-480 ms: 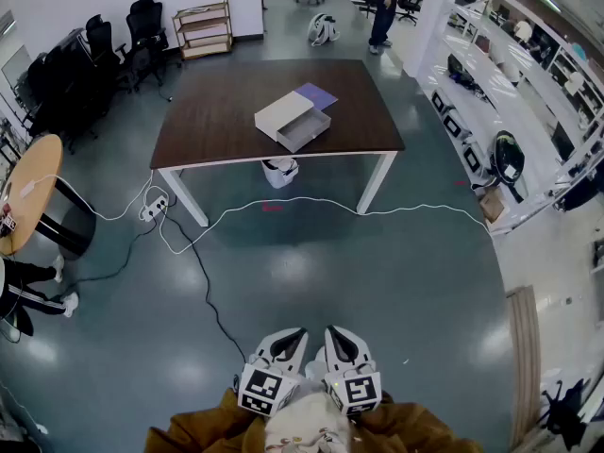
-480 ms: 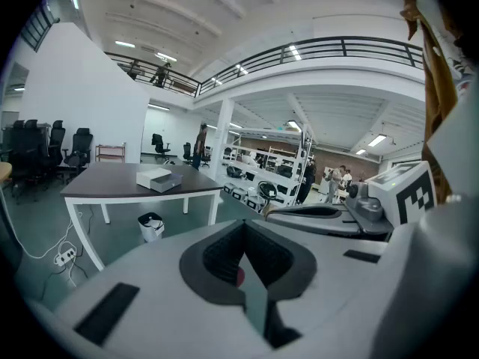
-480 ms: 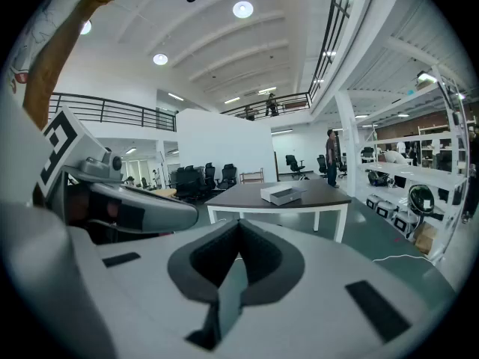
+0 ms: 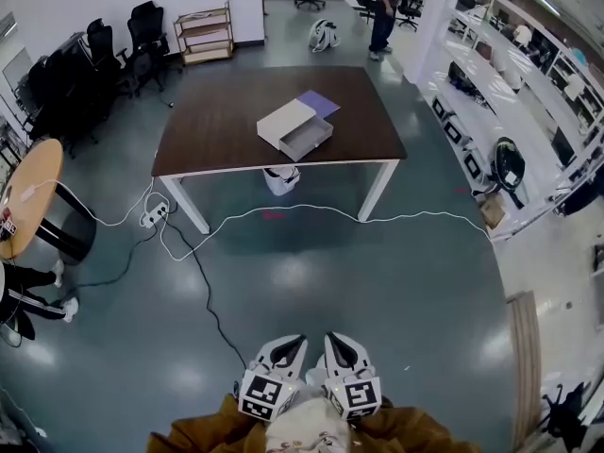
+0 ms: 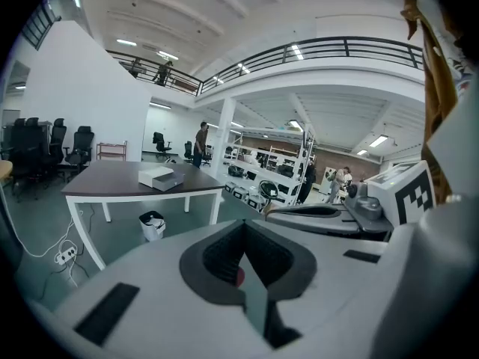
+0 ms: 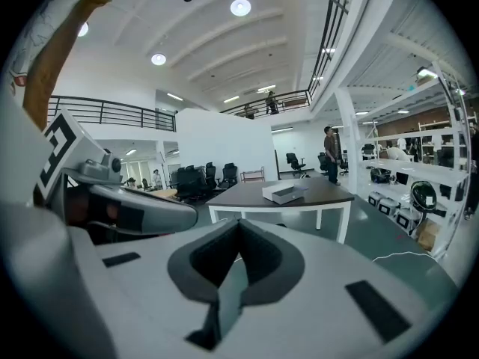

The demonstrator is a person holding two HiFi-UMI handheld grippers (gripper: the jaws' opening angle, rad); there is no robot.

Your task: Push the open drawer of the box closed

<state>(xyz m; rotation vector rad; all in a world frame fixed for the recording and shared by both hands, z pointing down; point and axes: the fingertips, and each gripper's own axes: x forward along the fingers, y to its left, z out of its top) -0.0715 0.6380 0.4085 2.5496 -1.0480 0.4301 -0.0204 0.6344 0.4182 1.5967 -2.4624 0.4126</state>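
Note:
A pale box (image 4: 286, 118) lies on the dark brown table (image 4: 217, 130) far ahead, its grey drawer (image 4: 307, 138) pulled out toward me. A purple sheet (image 4: 319, 103) lies behind the box. The box is small in the left gripper view (image 5: 153, 175) and in the right gripper view (image 6: 278, 191). Both grippers are held close to my body at the bottom of the head view, the left gripper (image 4: 292, 344) and right gripper (image 4: 334, 341) side by side. Each has its jaws pressed together on nothing, far from the table.
A white cable (image 4: 283, 211) and a black cable (image 4: 203, 281) run across the floor before the table. A small bin (image 4: 280, 179) stands under it. Black chairs (image 4: 104, 50) line the left; white shelving (image 4: 510, 83) fills the right. A person (image 4: 383, 12) stands beyond the table.
The table and box sit slightly lower in the head view than before. The grippers stay together near my body.

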